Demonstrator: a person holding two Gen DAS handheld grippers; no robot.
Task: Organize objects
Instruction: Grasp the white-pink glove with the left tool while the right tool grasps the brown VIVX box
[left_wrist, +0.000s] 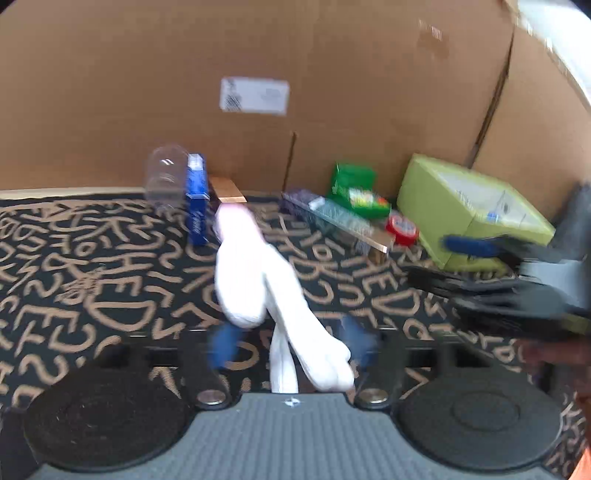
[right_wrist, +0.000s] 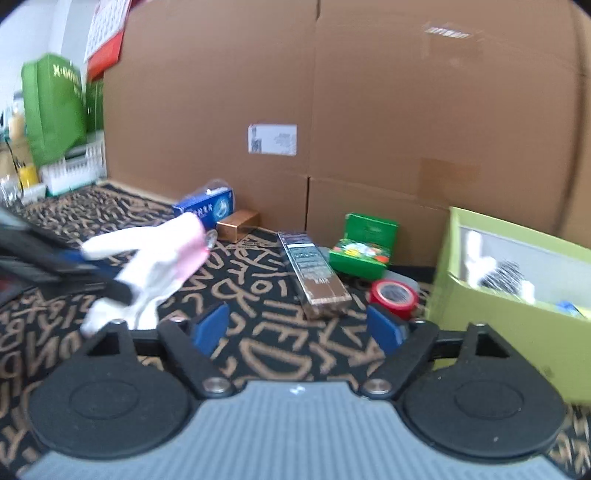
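A white sock (left_wrist: 258, 280) with a pink end lies lengthwise between the blurred blue pads of my left gripper (left_wrist: 291, 343), which stand wide apart and do not press it. In the right wrist view the same sock (right_wrist: 159, 258) rests across a dark finger of the left gripper (right_wrist: 99, 273) coming in from the left. My right gripper (right_wrist: 297, 326) is open over the patterned mat (right_wrist: 266, 362) with nothing between its pads. It also shows at the right edge of the left wrist view, right gripper (left_wrist: 443, 262). A lime-green open box (right_wrist: 517, 317) with several items inside stands at the right.
Along the cardboard wall (right_wrist: 369, 110) stand a blue box (right_wrist: 207, 206), a small gold box (right_wrist: 236, 225), a long dark box (right_wrist: 314, 273), a green box (right_wrist: 365, 240) and a red tape roll (right_wrist: 393, 297). A clear plastic cup (left_wrist: 166, 177) stands beside the blue box.
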